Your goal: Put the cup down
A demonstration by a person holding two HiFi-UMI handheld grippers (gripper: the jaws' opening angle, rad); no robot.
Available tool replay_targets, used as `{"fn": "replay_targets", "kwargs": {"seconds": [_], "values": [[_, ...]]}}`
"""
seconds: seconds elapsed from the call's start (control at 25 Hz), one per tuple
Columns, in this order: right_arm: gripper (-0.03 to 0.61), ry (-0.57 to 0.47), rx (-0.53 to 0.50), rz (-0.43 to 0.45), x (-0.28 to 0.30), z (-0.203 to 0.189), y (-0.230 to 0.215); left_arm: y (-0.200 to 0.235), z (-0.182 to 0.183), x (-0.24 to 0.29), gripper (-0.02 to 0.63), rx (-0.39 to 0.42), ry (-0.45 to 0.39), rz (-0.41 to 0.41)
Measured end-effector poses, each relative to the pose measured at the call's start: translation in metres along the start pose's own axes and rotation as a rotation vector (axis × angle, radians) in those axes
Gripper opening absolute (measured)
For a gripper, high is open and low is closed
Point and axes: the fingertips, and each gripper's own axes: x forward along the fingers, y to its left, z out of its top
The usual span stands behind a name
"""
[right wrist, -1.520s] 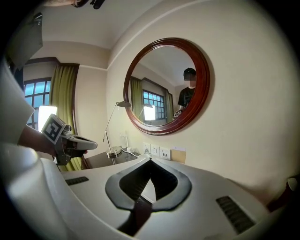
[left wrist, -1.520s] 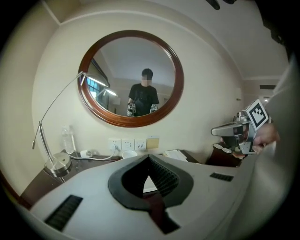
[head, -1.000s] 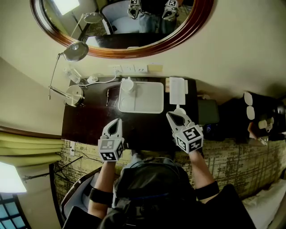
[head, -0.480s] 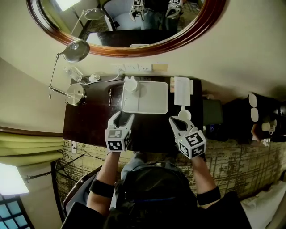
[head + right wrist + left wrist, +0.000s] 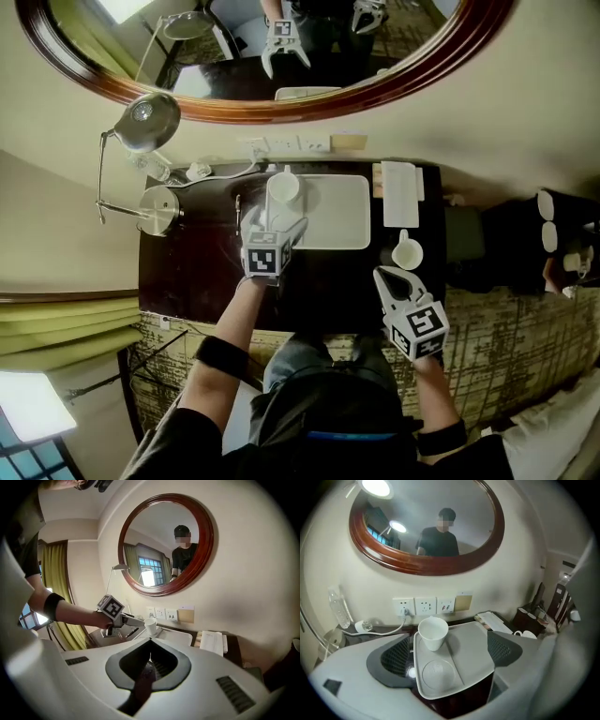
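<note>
A white handleless cup stands upright on the far left corner of a white tray. My left gripper reaches over the tray's near left corner, just short of the cup. Its jaws have just been opening and now stand wide apart. In the left gripper view, only the tray lies between my left gripper's jaws, with the cup beyond the tips. My right gripper hovers shut near the table's front right, holding nothing. In the right gripper view, my right gripper points toward the cup.
A second white cup with a handle sits just ahead of my right gripper. A folded paper lies right of the tray and a pen left of it. A desk lamp, wall sockets and a water bottle line the back.
My left gripper has travelled from the table's near edge forward to the tray and its jaws have opened. My right gripper has sunk a little and stayed shut.
</note>
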Motion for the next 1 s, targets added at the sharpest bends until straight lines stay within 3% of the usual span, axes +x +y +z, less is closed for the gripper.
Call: {"fn": "replay_targets", "kwargs": {"seconds": [0.4, 0.76, 0.88, 0.92, 0.96, 1.0], "values": [[0.006, 0.021, 0.065, -0.061, 0.013, -0.03, -0.005, 0.032, 0.004, 0.095, 0.555, 0.081, 0.077, -0.017], [0.006, 0.034, 0.112, -0.099, 0.007, -0.054, -0.012, 0.048, -0.003, 0.124, 0.554, 0.153, 0.137, 0.004], [0.006, 0.031, 0.118, -0.111, 0.003, -0.055, -0.017, 0.038, -0.005, 0.129, 0.552, 0.163, 0.152, -0.037], [0.006, 0.03, 0.118, -0.115, 0.001, -0.055, -0.018, 0.038, -0.006, 0.13, 0.542, 0.17, 0.159, -0.04], [0.006, 0.027, 0.118, -0.118, -0.001, -0.055, -0.02, 0.038, -0.007, 0.13, 0.466, 0.179, 0.164, -0.041], [0.006, 0.025, 0.118, -0.12, -0.002, -0.055, -0.021, 0.038, -0.007, 0.13, 0.446, 0.187, 0.167, -0.04]]}}
